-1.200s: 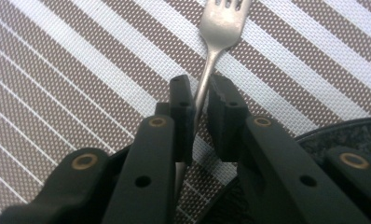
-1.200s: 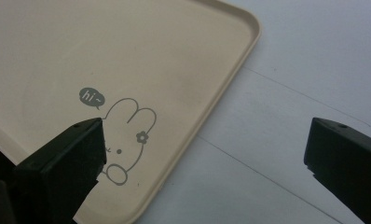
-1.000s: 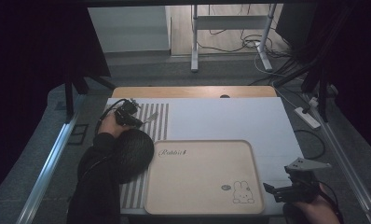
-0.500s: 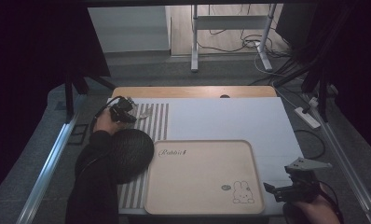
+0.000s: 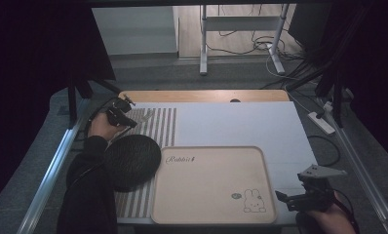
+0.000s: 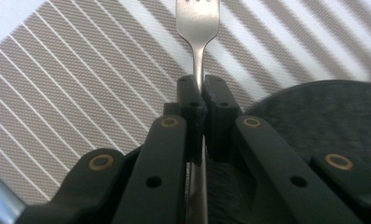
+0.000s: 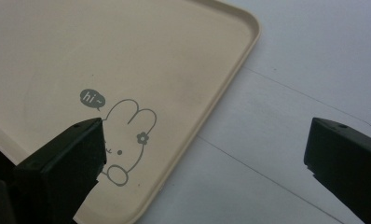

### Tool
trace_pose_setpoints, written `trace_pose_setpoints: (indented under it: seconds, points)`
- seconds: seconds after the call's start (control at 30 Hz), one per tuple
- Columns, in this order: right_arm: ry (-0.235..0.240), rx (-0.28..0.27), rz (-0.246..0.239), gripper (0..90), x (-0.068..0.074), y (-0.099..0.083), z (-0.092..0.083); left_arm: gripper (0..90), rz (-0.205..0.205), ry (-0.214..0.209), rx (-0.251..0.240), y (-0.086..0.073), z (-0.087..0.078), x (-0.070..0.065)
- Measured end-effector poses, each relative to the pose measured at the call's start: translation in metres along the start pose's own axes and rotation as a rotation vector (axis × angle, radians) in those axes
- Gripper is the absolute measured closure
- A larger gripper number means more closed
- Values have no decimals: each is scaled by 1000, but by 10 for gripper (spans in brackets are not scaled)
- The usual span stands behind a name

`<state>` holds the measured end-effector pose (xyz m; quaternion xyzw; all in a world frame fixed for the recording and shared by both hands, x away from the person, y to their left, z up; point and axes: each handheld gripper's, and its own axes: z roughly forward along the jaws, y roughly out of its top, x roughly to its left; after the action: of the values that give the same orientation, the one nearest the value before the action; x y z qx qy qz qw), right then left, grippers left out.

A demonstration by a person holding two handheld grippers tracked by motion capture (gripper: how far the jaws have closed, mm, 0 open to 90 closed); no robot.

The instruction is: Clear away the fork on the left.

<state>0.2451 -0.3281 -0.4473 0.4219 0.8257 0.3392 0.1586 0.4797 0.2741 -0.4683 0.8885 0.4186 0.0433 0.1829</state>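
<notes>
Nearest to us, our right gripper (image 5: 293,201) hangs at the near right corner of the table, its jaws wide apart with nothing between them. In the right gripper view they frame the rabbit-printed corner of the beige tray (image 7: 230,88) and the white table sheet (image 7: 291,140) beside it.

Farther off on the left, our left gripper (image 5: 126,117) is clamped on a metal fork (image 6: 198,28). The left gripper view shows the jaws pressed together on the neck of the handle, so the fork's long axis runs straight on from the gripper, tines leading outward and the handle passing back between the jaws. It is held above the striped placemat (image 5: 158,124), with the dark round mat (image 5: 131,161) just to its near side.

The tray lies down and to the right of the fork, between the two hands. We judge that the left hand must swing the tines toward the tray. The right hand is nearer the tray, but it is empty.
</notes>
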Motion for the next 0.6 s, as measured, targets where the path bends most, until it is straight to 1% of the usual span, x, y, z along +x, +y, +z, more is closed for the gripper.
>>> trace_pose_setpoints:
  seconds: [0.03,0.1,0.17,0.2,0.27,0.3,0.5,0.6]
  points:
    - [0,0,0,0,0,0,0,862,1,-16,-9,-1,-2,-3]
    - [0,0,1,0,0,0,0,862,-8,-22,-22,-3,-4,-9]
    - [0,1,0,0,0,0,0,861,8,-38,-33,-6,-5,-18]
    - [-1,0,-1,0,0,0,0,861,5,-50,-34,-7,-4,-22]
    - [-1,0,-2,0,0,0,0,861,15,-52,-30,-9,-4,-31]
    - [-1,1,-3,0,0,0,0,861,10,-55,-30,-10,-3,-35]
    - [-2,1,-1,0,0,0,0,861,26,-67,-26,-21,0,-57]
    - [-2,0,-4,0,1,0,0,861,26,-55,-15,-25,-1,-66]
